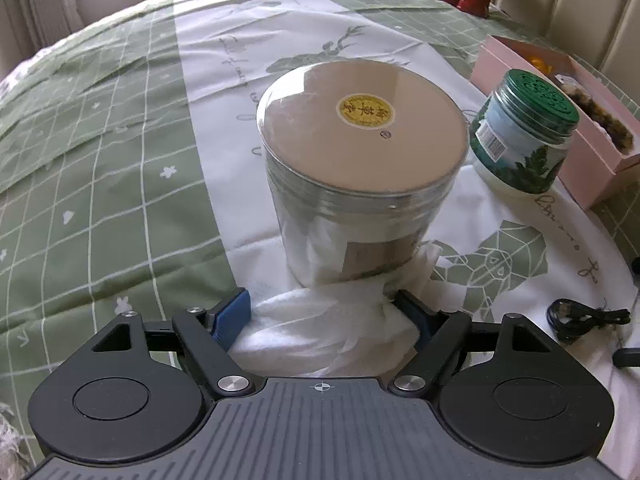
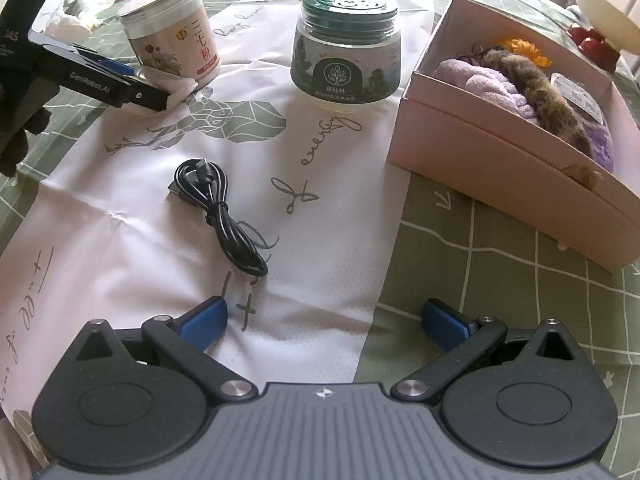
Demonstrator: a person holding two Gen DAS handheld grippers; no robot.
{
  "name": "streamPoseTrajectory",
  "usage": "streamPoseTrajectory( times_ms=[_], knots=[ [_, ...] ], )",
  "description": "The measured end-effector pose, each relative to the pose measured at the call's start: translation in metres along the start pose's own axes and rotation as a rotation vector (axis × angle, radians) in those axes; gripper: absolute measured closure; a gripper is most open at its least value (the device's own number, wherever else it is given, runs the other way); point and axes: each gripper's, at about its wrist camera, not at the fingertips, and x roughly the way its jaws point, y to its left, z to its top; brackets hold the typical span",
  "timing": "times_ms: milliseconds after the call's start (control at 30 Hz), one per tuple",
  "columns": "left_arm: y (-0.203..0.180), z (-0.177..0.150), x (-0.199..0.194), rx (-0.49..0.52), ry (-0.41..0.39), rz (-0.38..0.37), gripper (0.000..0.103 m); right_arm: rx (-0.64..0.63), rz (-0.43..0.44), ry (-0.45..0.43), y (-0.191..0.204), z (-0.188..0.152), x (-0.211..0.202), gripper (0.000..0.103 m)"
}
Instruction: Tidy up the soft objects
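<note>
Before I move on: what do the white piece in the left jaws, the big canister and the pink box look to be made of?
White piece: soft non-woven or cotton cloth, matte and fuzzy, bunching between the jaws. Big canister: clear glossy plastic, probably; contents show through, and the flat lid reflects light. Pink box: matte cardboard by its look, thin straight walls with crisp edges.

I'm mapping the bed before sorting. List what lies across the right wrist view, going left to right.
Left gripper holding a white cloth → clear jar → black cable → green-lidded jar → pink box of soft items → cream toy at the far right edge.
</note>
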Motion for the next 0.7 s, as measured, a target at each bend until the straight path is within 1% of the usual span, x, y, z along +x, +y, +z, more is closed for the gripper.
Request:
streamPoseTrajectory(
  times_ms=[33, 100, 133, 167, 200, 233, 333, 433, 467, 500, 533, 567, 600, 667, 700],
  knots=[
    [-0.001, 0.0, -0.002, -0.008, 0.013, -0.004, 0.025, -0.001, 0.002, 0.005, 0.0, 0.001, -0.001, 0.0],
    [-0.004, -0.003, -0.009, -0.015, 0.016, -0.015, 0.042, -0.02, 0.014, 0.018, 0.0, 0.005, -0.002, 0.0],
    [-0.006, -0.007, -0.014, -0.018, 0.011, -0.021, 0.068, -0.041, 0.018, 0.026, 0.001, 0.008, -0.002, 0.0],
    [-0.008, -0.01, -0.018, -0.028, 0.011, -0.031, 0.082, -0.06, 0.023, 0.032, 0.003, 0.011, -0.004, 0.003],
    [-0.01, -0.015, -0.022, -0.053, 0.017, -0.053, 0.082, -0.083, 0.031, 0.028, 0.005, 0.015, -0.008, 0.01],
    [-0.011, -0.02, -0.025, -0.078, 0.023, -0.073, 0.082, -0.108, 0.04, 0.013, 0.008, 0.019, -0.014, 0.011],
    [-0.022, -0.036, -0.035, -0.12, 0.033, -0.101, 0.082, -0.192, 0.066, -0.064, 0.022, 0.031, -0.03, 0.011],
    [-0.029, -0.047, -0.043, -0.152, 0.04, -0.127, 0.082, -0.256, 0.086, -0.088, 0.037, 0.042, -0.029, 0.011],
    [-0.031, -0.049, -0.045, -0.158, 0.042, -0.135, 0.082, -0.261, 0.09, -0.096, 0.041, 0.045, -0.025, 0.015],
    [-0.033, -0.051, -0.047, -0.159, 0.045, -0.138, 0.082, -0.261, 0.087, -0.092, 0.043, 0.049, -0.02, 0.024],
    [-0.035, -0.053, -0.049, -0.155, 0.049, -0.138, 0.082, -0.257, 0.086, -0.08, 0.045, 0.052, -0.014, 0.03],
    [-0.035, -0.054, -0.05, -0.151, 0.052, -0.137, 0.082, -0.252, 0.09, -0.056, 0.046, 0.055, -0.006, 0.042],
    [-0.035, -0.055, -0.051, -0.15, 0.055, -0.135, 0.082, -0.245, 0.098, -0.029, 0.046, 0.056, 0.001, 0.052],
    [-0.033, -0.057, -0.051, -0.158, 0.062, -0.132, 0.082, -0.224, 0.099, -0.014, 0.049, 0.057, 0.009, 0.054],
    [-0.032, -0.057, -0.052, -0.167, 0.064, -0.132, 0.082, -0.217, 0.097, -0.021, 0.051, 0.056, 0.009, 0.06]
  ],
)
